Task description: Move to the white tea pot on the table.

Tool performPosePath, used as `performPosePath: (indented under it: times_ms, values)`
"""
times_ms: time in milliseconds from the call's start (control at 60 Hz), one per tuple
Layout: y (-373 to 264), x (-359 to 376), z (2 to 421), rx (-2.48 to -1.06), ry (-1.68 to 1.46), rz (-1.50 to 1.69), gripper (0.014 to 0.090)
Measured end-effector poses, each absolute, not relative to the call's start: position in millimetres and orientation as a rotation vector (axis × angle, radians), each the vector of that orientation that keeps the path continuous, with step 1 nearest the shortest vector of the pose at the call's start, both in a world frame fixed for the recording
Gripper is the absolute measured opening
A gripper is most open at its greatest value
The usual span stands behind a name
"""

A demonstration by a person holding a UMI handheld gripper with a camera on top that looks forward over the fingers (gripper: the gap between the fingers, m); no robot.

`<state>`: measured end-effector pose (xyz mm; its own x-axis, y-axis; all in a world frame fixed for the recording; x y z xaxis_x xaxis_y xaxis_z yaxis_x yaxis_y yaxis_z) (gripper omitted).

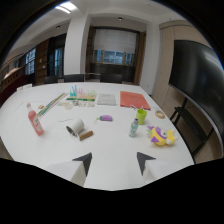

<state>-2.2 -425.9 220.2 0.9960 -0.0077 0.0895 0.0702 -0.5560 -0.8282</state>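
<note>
Above a cluttered white surface (115,145), the gripper (114,162) hangs open and empty, its approach not yet closed. The white tea pot (75,126) lies beyond the left finger (tipped on its side, beside a brown cork-like piece (86,135)). The next move likely calls for advancing forward-left.

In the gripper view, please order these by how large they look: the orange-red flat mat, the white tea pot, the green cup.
1. Orange-red flat mat, largest.
2. White tea pot.
3. Green cup, smallest.
The gripper is open, short of them all.
</note>
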Motion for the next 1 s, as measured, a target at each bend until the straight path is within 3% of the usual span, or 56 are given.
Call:
performPosePath:
  times_ms: [267, 600, 800, 1000]
  values:
    - [-459, -23, 226, -2.152, -0.044, -0.172, 0.0855]
    - [-506, -122, 208, -2.176, -0.022, -0.135, 0.0852]
    - [-469, -165, 193, -2.181, -0.032, -0.109, 0.0855]
    - [-389, -198, 159, -2.2, -0.071, -0.064, 0.0853]
